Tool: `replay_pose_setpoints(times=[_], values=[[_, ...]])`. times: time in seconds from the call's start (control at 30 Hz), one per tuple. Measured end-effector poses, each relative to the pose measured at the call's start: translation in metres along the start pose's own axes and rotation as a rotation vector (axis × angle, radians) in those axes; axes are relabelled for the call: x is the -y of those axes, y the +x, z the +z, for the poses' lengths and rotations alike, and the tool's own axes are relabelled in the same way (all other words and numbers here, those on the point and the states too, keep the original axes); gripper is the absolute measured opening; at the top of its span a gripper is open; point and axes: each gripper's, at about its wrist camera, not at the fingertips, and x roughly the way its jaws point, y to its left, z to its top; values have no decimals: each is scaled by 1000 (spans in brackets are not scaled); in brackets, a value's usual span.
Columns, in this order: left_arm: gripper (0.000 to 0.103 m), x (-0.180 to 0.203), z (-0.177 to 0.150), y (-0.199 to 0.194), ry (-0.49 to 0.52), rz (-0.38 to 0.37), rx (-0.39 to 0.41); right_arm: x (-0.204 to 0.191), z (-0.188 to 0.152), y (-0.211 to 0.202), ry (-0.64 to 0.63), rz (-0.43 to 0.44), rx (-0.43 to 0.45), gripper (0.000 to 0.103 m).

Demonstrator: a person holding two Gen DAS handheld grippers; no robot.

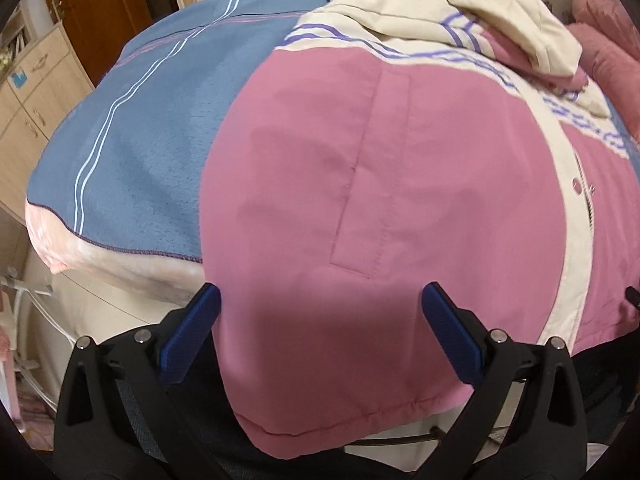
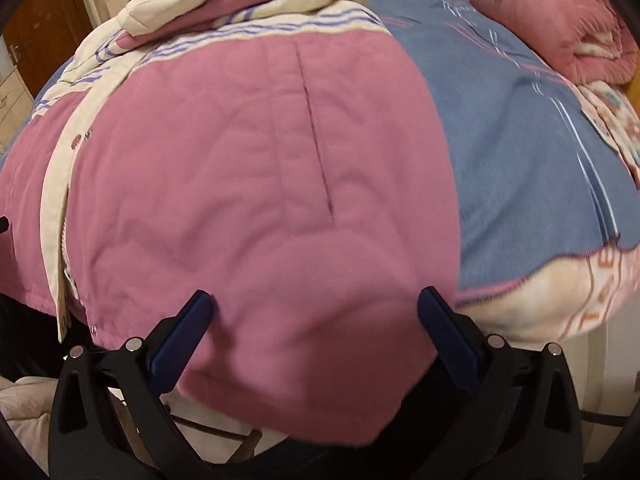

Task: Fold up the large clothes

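On the bed's blue blanket (image 1: pixel 152 152) lay the pink-and-cream jacket (image 1: pixel 400 184), hem hanging off the near edge. The left gripper (image 1: pixel 320 300) stood wide apart over that hem, and the right gripper (image 2: pixel 316 304) likewise gaped, both gripping nothing.

You see soft, even indoor light, strong fisheye bending with dark corners, and slight motion blur in the right wrist view.
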Motion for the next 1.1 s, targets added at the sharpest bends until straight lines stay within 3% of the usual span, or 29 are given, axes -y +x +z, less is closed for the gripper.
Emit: replay_pose_setpoints(times=[0.07,0.13,0.27,0.43,0.9,1.1], values=[[101,4,0,2,11,15,-5,8,-4,-6,51,-40,26,102],[101,5,0,4,16,25,-11,27,0,-10,149,-17,45,102],[101,8,-2,11,28,38,-28,58,-7,11,352,179,-46,102],[101,13,-7,17,54,58,-41,51,-5,23,371,283,-42,102],[101,1,-15,30,46,7,-78,26,-11,27,328,299,-91,99],[101,-12,-23,34,12,-96,-117,31,-18,26,339,341,-103,88]])
